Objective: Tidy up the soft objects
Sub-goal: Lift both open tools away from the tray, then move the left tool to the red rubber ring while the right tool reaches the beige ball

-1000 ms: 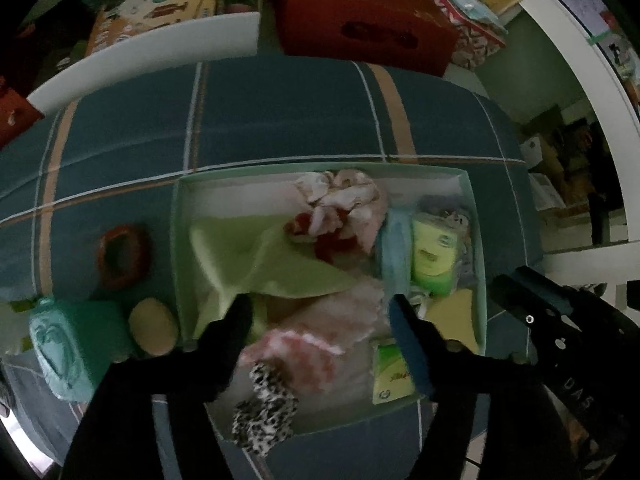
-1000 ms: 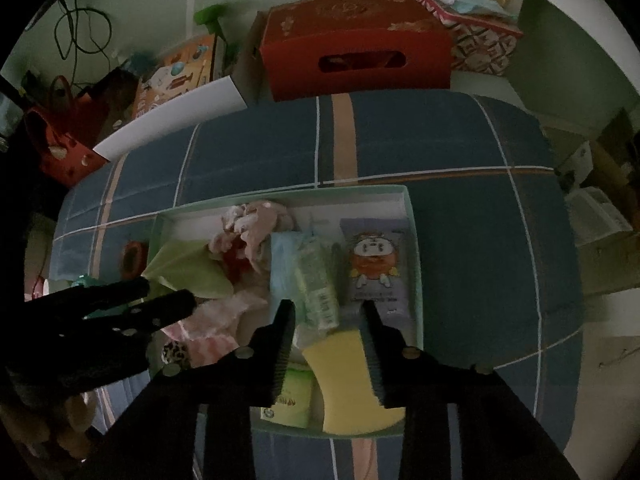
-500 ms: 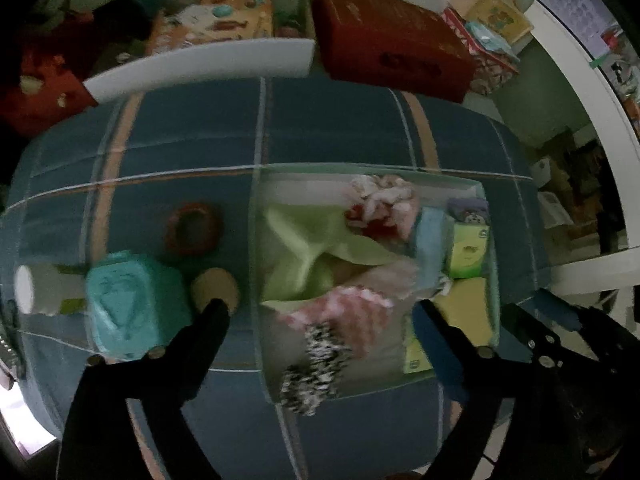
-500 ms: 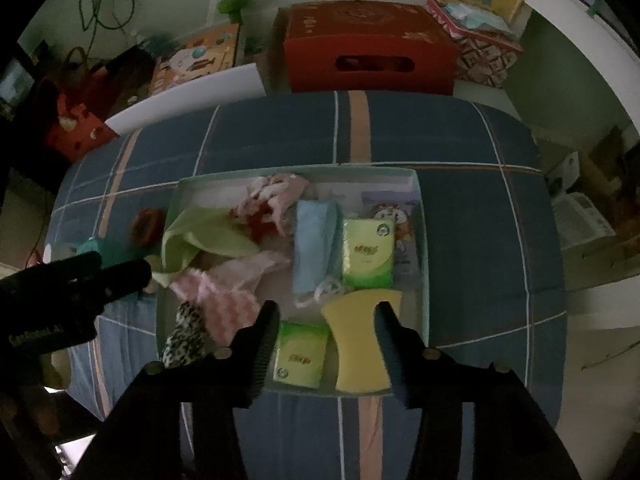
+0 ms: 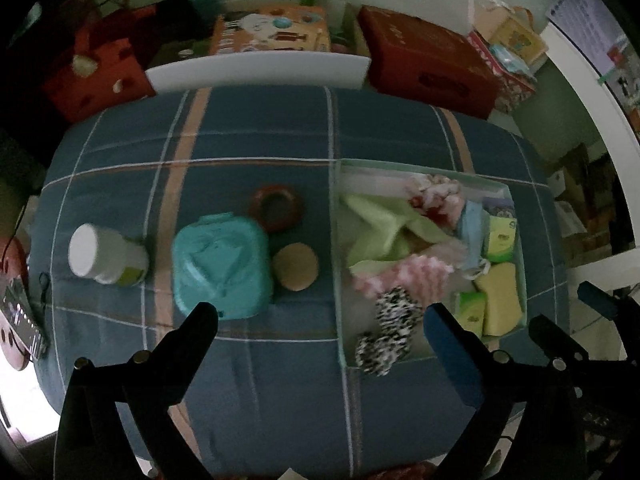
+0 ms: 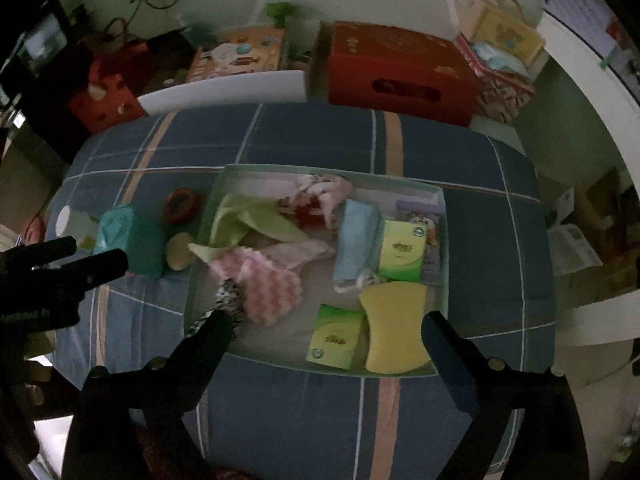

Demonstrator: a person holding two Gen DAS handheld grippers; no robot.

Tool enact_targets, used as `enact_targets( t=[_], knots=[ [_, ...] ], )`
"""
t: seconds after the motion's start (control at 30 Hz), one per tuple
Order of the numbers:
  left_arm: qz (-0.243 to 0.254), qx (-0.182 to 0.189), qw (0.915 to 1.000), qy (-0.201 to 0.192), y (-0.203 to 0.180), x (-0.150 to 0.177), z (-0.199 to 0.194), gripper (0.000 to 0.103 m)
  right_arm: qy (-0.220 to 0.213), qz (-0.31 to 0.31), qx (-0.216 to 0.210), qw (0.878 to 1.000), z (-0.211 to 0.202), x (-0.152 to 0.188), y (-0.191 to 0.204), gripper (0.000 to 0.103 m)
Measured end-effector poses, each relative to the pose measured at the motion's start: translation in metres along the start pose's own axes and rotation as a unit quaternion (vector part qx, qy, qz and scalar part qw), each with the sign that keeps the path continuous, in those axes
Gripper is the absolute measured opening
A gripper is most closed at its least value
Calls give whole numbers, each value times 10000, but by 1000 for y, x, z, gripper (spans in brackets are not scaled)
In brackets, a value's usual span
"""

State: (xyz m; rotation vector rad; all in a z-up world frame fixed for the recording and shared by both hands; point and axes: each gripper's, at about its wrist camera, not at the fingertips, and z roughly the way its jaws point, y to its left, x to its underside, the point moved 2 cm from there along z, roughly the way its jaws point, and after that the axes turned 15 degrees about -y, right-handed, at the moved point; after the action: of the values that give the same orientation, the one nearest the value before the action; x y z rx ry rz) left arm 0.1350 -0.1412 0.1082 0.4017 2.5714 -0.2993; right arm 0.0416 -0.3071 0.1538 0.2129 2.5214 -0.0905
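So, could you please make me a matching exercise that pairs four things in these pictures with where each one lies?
Things:
1. yellow sponge
2. leopard scrunchie
3. teal container
4. blue cloth

Places:
A. on the blanket, outside the box, beside the white cup
B. in the box, near right corner
C. in the box, between the pink rag and the green tissue pack
D. draped over the box's near edge

Pairs: 1-B, 2-D, 3-A, 4-C

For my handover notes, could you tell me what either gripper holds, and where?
Nothing: the left gripper and right gripper, jaws opening, are empty above the box.
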Motion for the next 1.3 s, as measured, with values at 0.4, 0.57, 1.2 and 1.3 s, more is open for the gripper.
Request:
enact_targets(
  t=[0.4, 0.57, 1.2, 1.3],
  knots=[
    [-337, -94, 9992, -184, 58, 9, -21, 102, -146, -359, -264, 9989, -13, -6, 60, 97],
    [-525, -108, 9983, -208, 81, 16, -19, 102, -122, -456, -454, 9979, -7, -4, 86, 97],
    [-1143, -11, 9932, 209, 120, 19, 25, 102, 213, -485, -839, 9951, 52, -13, 134, 97],
    [-1097, -17, 9937, 210, 122, 2, 32, 102, 167, -400, -913, 9949, 61, -25, 136, 97]
  ],
)
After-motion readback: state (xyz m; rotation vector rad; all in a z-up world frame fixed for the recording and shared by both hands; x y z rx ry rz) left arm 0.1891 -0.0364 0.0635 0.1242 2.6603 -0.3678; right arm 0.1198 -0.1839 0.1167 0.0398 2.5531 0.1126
